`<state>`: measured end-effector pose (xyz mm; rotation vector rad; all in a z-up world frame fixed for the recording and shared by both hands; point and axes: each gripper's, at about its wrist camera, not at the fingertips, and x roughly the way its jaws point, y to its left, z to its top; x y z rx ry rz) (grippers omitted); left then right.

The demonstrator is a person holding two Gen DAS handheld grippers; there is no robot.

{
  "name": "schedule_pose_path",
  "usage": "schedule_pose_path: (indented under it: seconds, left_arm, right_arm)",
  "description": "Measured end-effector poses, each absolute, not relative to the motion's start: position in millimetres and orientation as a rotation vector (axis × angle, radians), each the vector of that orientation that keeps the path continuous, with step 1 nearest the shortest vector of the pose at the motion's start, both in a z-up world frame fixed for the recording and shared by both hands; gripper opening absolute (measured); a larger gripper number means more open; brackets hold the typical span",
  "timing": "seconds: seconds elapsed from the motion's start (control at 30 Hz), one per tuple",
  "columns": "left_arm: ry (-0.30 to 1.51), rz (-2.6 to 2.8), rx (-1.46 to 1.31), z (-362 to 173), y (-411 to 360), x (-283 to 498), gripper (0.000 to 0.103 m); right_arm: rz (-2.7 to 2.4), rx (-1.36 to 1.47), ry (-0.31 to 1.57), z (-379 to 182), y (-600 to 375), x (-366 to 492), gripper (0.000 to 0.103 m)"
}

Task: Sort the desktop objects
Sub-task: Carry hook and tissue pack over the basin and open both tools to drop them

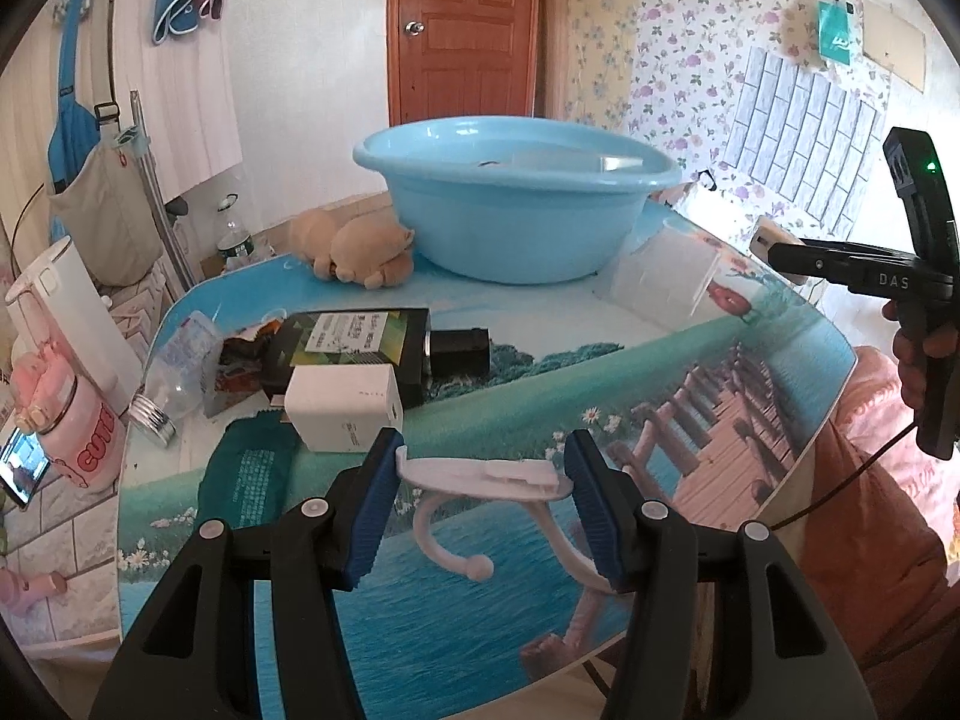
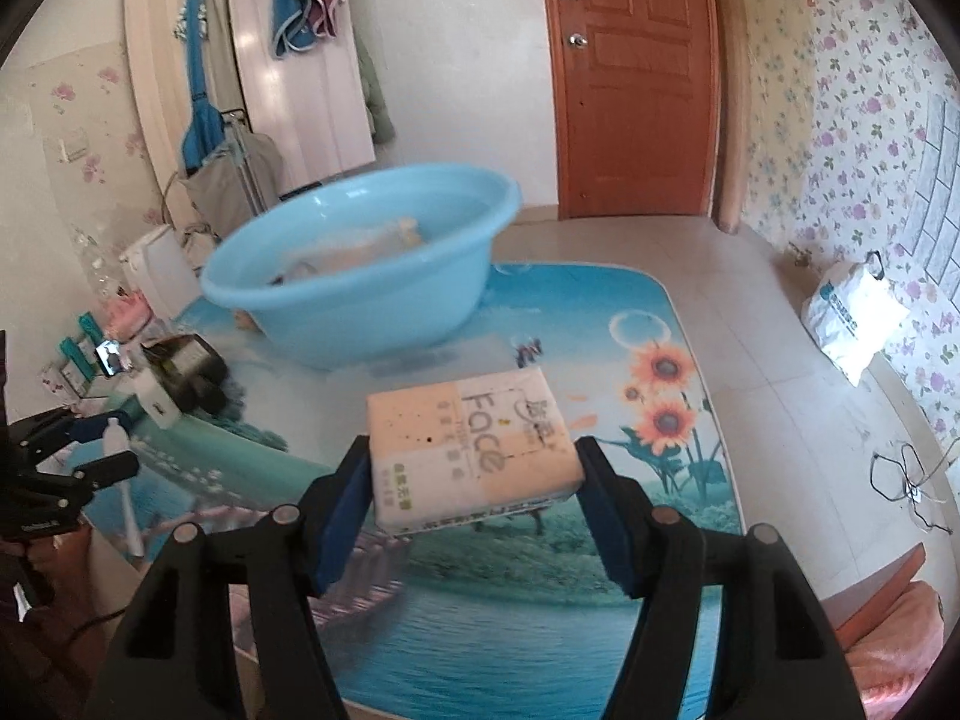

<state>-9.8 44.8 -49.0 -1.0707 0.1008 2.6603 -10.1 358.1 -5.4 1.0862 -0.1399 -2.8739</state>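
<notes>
left wrist view: left gripper [image 1: 480, 492] is clamped on a white plastic hanger clip [image 1: 480, 474], held just above the near edge of the desk [image 1: 690, 372], hook dangling below the blue pads. right wrist view: right gripper [image 2: 474, 498] has a tissue pack [image 2: 468, 450] pinched between its pads, lifted off the desk and tilted; background is motion-blurred, so it looks like it's in transit. both jaws are about half wide, each set by the item it carries.

progress, as i read it: blue basin [image 1: 516, 198] at the far side is the likely drop target. it already has something pale inside, can't tell what through the blur. so sorting is started, far from finished.

remaining on the desk, left cluster:
- white power bank [image 1: 342, 414]
- dark box with label [image 1: 354, 354] and a black block just beside it
- green packet [image 1: 252, 474] under the power bank's near corner
- snack wrapper and a clear bottle [image 1: 174, 372] lying on its side
- plush toy [image 1: 360, 252] touching the basin's outer wall

the pink cup and white kettle sit off to the left, probably not part of the job.

judgement: two items in hand, neither placed yet. next, tissue pack goes to the basin, hanger clip follows.
</notes>
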Motion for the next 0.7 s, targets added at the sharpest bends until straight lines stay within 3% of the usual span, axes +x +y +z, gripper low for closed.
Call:
schedule_pose_path:
  seconds: [0.7]
  left_arm:
    - [0.062,2.685,-0.964,-15,45,-12,0.055]
  right_arm:
    - [-2.826,0.979,-0.113,20,328,-13,0.065]
